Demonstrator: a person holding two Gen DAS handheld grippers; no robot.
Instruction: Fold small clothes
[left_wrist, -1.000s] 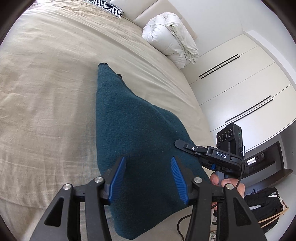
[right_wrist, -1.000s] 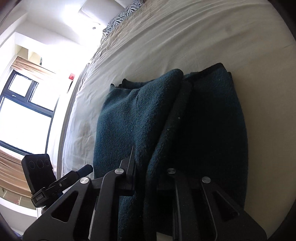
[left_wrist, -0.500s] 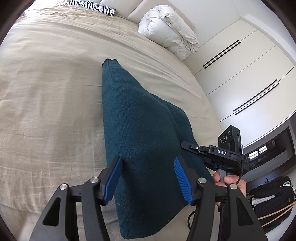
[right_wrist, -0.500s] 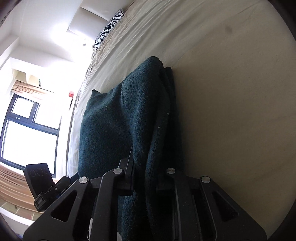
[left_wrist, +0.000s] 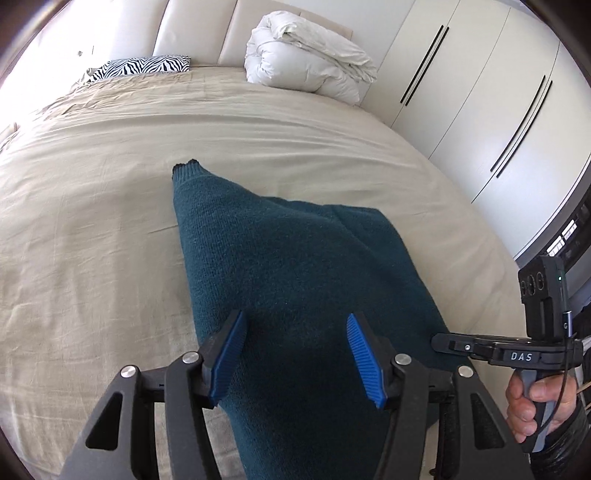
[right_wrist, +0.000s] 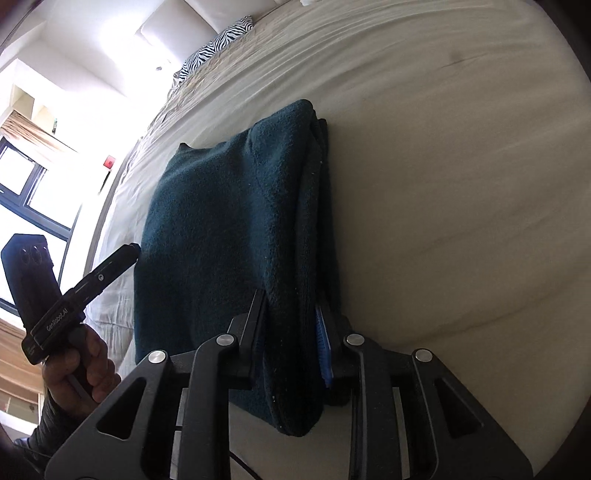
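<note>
Teal knit sweater (left_wrist: 295, 280) lies folded on the bed (left_wrist: 92, 221), soft, thick and limp; right tool (right_wrist: 291, 332) pinches its layered near edge, the best hold, while left tool (left_wrist: 295, 350) hovers spread wide.

This was a bedroom in a home. A wide bed (left_wrist: 92, 206) with a beige cover filled both views, backed by a padded cream headboard (left_wrist: 195, 33). A zebra-print pillow (left_wrist: 140, 68) and a rolled white duvet (left_wrist: 310, 55) lay at its head. White built-in wardrobe doors (left_wrist: 480, 110) with long dark handles lined one wall, and a dark-framed window (right_wrist: 33, 199) let in daylight on the other.
</note>
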